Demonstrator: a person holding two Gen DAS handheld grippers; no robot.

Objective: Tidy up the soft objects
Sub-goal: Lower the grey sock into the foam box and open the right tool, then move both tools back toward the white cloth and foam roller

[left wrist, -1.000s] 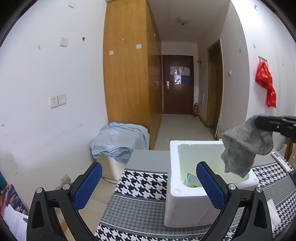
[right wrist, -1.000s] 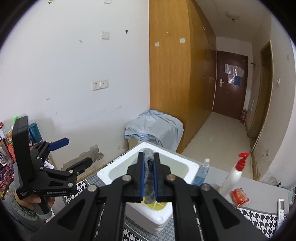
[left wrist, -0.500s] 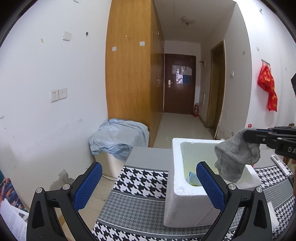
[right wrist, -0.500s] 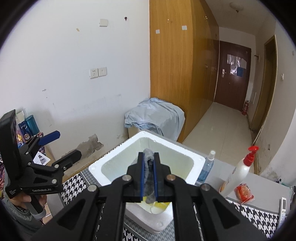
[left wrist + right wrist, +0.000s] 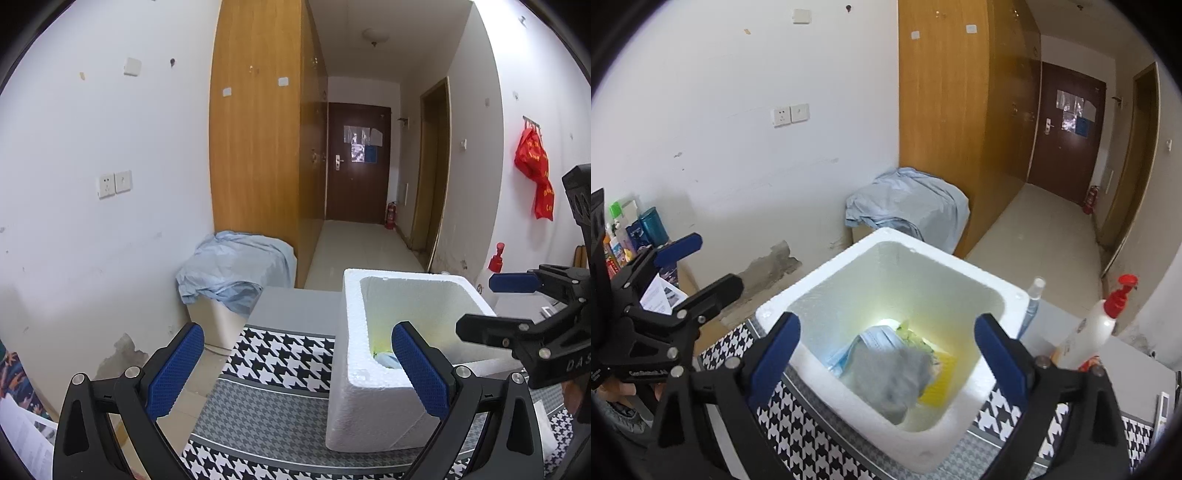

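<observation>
Houndstooth cloth (image 5: 798,435) across the lower frame, white foam box (image 5: 964,273) at centre. Right gripper (image 5: 886,354) over the box, jaws opening, nothing between them. Grey sock (image 5: 894,384) blurred inside the box. Left gripper (image 5: 297,369) spread wide, empty, lower frame.

A grey desk (image 5: 295,306) carries a black-and-white houndstooth mat (image 5: 273,354) across its near part. A white foam box (image 5: 849,373) stands on the mat. Beside the box, on the bare grey surface, stand a clear spray bottle (image 5: 1032,304) and a white pump bottle (image 5: 1097,325) with a red top. A white remote (image 5: 1163,404) lies near the right edge.
</observation>
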